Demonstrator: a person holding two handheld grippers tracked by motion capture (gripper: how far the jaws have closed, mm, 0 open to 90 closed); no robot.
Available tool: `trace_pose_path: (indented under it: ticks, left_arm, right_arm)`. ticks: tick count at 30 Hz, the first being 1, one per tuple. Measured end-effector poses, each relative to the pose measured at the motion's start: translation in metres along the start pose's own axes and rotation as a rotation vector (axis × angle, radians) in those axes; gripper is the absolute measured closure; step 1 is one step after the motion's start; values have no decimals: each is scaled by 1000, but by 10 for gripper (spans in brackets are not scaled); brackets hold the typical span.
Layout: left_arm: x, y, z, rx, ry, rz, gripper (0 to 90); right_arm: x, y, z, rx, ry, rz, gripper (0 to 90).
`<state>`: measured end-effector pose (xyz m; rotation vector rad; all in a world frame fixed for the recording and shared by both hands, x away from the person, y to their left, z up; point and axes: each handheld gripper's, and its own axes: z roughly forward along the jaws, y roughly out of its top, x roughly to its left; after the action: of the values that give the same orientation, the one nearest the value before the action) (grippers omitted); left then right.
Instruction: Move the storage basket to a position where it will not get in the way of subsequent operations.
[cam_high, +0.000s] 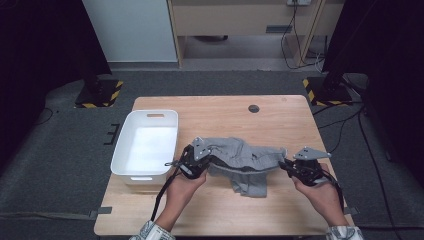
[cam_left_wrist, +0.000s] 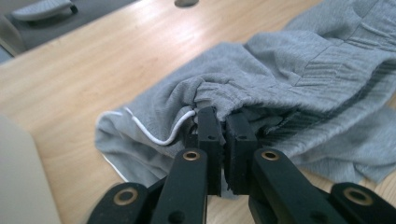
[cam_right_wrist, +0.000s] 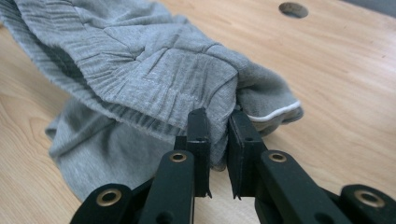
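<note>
Left gripper and right gripper, near the table's front edge, each pinch an end of the grey garment. Soft, light cloth; it sags, so its bunched ribbed band likely gives the surest hold.

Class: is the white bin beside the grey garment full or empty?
Empty: the white bin shows a bare floor; the grey garment lies outside on the table.

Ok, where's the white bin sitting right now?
In the high view the white bin sits at the table's left edge, just left of the left gripper and the grey garment both grippers hold.
</note>
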<state>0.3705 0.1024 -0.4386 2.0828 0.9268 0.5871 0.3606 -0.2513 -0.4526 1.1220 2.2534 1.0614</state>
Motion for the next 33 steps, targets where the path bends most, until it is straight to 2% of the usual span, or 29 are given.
trace_pose_path:
  ticks: [6, 8, 11, 14, 18, 21, 25, 27, 29, 31, 33]
  left_arm:
    - [6, 17, -10, -27, 19, 9, 865]
    - [9, 24, -4, -18, 47, 25, 866]
    - [18, 29, 10, -20, 74, 12, 865]
    - [28, 28, 29, 7, 94, -6, 865]
    - [38, 20, 54, 80, 103, -26, 865]
    - [40, 12, 73, 136, 110, -46, 865]
    - [39, 3, 93, 196, 122, -35, 865]
    - [38, 1, 95, 210, 118, -36, 865]
    - [35, 1, 95, 223, 118, -14, 865]
    - [29, -3, 96, 255, 100, 8, 865]
    - [24, -11, 97, 273, 92, 25, 864]
  right_arm:
    - [-4, 11, -13, -34, 0, 11, 809]
    - [-6, 16, -10, -29, -13, 6, 810]
    - [-9, 23, -1, -19, -28, 1, 810]
    - [-13, 27, 12, -2, -37, 10, 809]
    - [-18, 29, 30, 35, -52, 13, 808]
    - [-20, 27, 47, 71, -66, 14, 808]
    - [-22, 21, 71, 123, -88, 13, 809]
    - [-22, 17, 82, 156, -90, 10, 809]
    - [-22, 14, 88, 173, -92, 11, 809]
    - [-22, 11, 94, 189, -91, 8, 810]
    - [-23, 9, 96, 196, -87, 12, 810]
